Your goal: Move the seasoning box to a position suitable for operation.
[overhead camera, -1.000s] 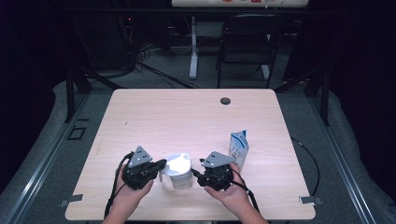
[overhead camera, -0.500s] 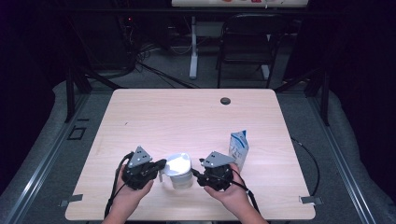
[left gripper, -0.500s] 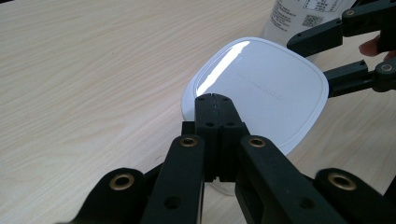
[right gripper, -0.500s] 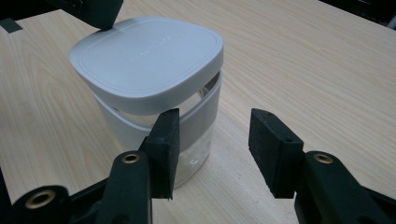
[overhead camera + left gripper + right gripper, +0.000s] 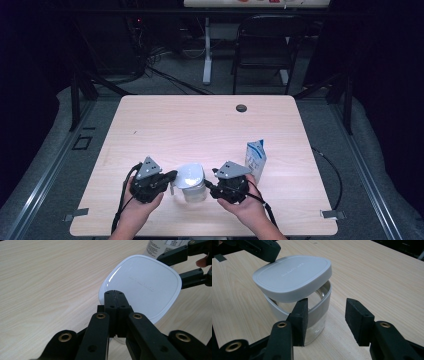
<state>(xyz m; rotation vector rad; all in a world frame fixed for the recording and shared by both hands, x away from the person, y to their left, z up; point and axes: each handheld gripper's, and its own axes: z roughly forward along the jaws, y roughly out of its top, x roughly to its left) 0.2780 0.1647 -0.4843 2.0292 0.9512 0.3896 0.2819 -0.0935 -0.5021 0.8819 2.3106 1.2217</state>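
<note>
2 closed left gripper point(image 5: 114, 293) jaws hide the tilted lid's point(image 5: 145, 282) rim; right gripper point(image 5: 327, 315) gapes beside jar point(image 5: 317, 312).

Wide bare surface point(image 5: 200, 130) across upper and middle frame, open to passage. Lower centre crowded: jar point(image 5: 192, 183) wedged between left tongs point(image 5: 170, 176) and right tongs point(image 5: 210, 186), little gap either side. Carton point(image 5: 255, 159) upright just right of right tongs, blocking that flank. Small dark hole point(image 5: 241, 108) near far edge.

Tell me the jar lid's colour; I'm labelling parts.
White, rounded-square plastic lid; clearest in the left gripper view.
</note>
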